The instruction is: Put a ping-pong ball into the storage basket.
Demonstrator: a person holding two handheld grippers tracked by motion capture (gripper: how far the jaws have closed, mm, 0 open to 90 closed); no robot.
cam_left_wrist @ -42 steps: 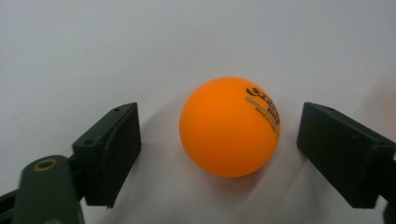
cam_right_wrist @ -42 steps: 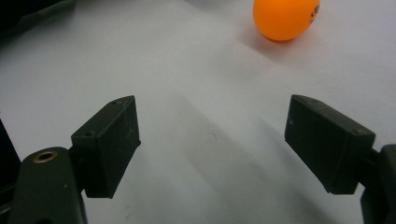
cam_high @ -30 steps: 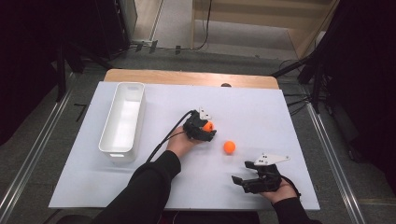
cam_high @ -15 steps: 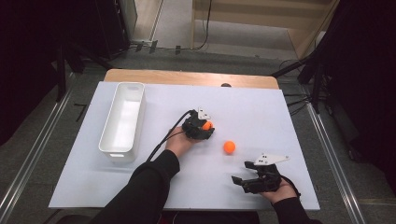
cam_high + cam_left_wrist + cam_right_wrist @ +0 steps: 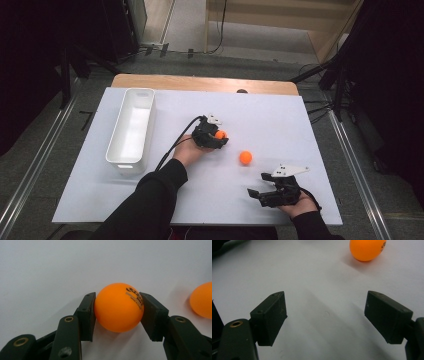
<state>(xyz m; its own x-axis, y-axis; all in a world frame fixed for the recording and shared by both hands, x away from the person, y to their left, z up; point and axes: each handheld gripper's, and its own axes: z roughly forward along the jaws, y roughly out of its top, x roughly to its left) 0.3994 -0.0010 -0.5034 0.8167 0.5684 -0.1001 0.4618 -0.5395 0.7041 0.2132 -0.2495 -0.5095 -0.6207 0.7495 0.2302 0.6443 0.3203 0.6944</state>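
Note:
My left gripper (image 5: 219,137) (image 5: 117,312) is shut on an orange ping-pong ball (image 5: 220,134) (image 5: 118,310) near the middle of the white table; both pads press its sides, having closed on it within the last second. A second orange ball (image 5: 245,157) (image 5: 202,300) (image 5: 367,248) lies loose on the table just to the right. Near the front right edge my right gripper (image 5: 262,193) (image 5: 325,315) stands open, nothing between its pads, and the loose ball lies ahead of it.
A long white bin (image 5: 131,127) stands at the left of the white table (image 5: 280,120). A strip of wooden tabletop (image 5: 200,82) shows at the far edge. The left gripper's black cable (image 5: 175,145) trails back over the table toward the sleeve.
The left hand has shifted a little while its jaws closed onto the ball. The right hand and the loose ball have stayed where they were.

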